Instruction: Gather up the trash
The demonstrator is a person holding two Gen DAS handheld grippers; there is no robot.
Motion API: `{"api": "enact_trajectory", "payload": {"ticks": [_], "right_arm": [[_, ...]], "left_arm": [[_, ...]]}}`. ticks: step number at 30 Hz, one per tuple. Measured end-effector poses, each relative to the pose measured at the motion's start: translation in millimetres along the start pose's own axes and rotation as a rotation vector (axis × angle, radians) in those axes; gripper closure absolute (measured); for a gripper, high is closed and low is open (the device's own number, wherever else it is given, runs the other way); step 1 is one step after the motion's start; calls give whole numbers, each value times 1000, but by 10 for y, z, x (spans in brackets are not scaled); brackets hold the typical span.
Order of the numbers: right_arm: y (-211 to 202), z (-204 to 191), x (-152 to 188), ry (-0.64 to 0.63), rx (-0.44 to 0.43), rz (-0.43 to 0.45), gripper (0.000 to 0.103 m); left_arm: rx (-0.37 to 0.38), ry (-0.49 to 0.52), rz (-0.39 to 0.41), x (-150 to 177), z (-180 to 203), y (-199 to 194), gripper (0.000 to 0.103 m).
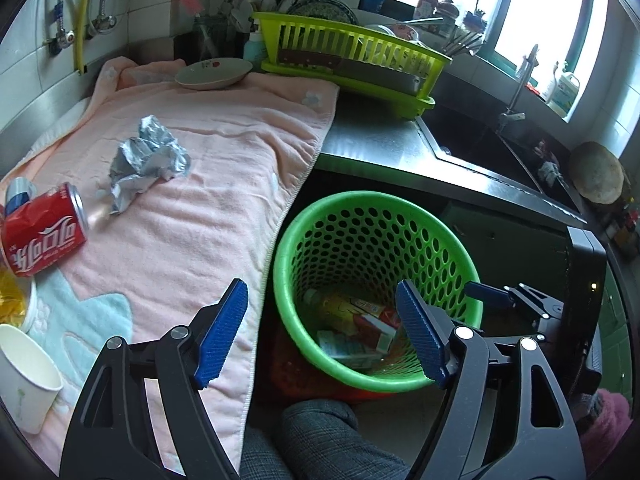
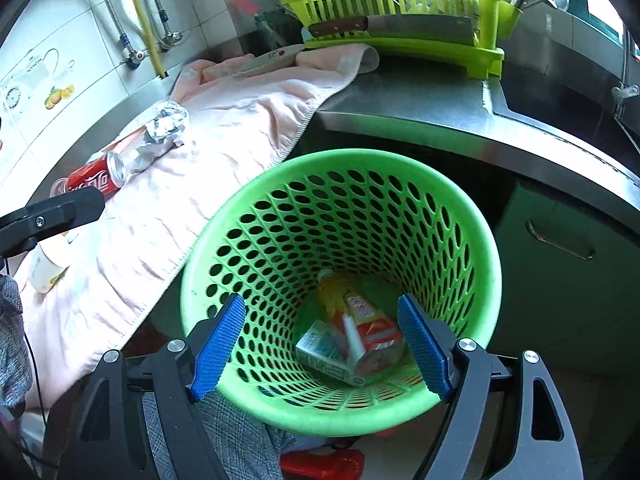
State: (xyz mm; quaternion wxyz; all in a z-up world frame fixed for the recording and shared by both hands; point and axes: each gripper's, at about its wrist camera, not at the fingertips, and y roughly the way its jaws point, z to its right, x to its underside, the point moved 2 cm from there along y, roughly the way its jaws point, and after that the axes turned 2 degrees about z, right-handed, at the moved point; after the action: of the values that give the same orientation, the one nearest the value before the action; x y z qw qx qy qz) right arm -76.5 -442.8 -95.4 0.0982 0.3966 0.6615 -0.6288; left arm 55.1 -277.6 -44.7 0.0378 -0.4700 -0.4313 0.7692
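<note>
Left gripper (image 1: 322, 334) low in the left wrist view, blue ribbed pads spread wide, nothing between them; left pad over the hem of the pink towel (image 1: 208, 184), right pad over the mouth of the green basket (image 1: 280, 264). Right gripper (image 2: 320, 346) likewise wide apart and empty, both pads hanging over the basket opening at the bottom of the right wrist view.

Basket round, plastic, walls pierced with oval holes, smooth rolled rim; set below the steel counter edge (image 1: 400, 160), close against the towel's hanging hem. Dark open gap between rim and counter at centre frame. At the bottom of the basket: a yellow bottle (image 2: 334, 292), a red-and-white packet (image 2: 372, 320) and a pale green carton (image 2: 324, 348), lying jumbled and touching.

Still on the towel, left side of the left wrist view: a red soda can (image 1: 42, 236) on its side (dented, silver top toward frame centre), and just beside it, up and to the right, a crumpled silver foil wrapper (image 1: 148, 160). White paper cup (image 1: 24, 384) at lower left, near the frame edge. Broad bare stretch of soft, nubbly towel between the foil and the hem.

Upper centre: shallow white plate (image 1: 214, 74) on the towel's far end, lime slatted dish rack (image 1: 348, 56) beside it, a cleaver (image 2: 392, 26) laid along the rack's front. Dark sink (image 1: 492, 144) at right. Grey checked fabric (image 1: 320, 440) at bottom centre.
</note>
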Motion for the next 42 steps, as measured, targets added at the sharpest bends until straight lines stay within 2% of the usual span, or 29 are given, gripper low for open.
{"api": "enact_trajectory", "payload": {"ticks": [12,23,28,33,42], "right_arm": [[-19,-433,-125,-56,-47,18,27],[19,-880,-285,-128,-113,24,23],[54,-1075,-365,-162,-139,24,20],[119,-1282,-450,-208,-152,22,20],[275,-1483,-731,-290,-165,36,20]], "left_arm": [[-145,-40,71,110,-441,-586,27],[-283,-82,60,355,-1180,-1039,27],[-334,-68,15,518,-1485,-1105,27],[-341,-84,-15,638,-1711,-1108,27],[-339,-69,-37,665,-1864,-1066,27]]}}
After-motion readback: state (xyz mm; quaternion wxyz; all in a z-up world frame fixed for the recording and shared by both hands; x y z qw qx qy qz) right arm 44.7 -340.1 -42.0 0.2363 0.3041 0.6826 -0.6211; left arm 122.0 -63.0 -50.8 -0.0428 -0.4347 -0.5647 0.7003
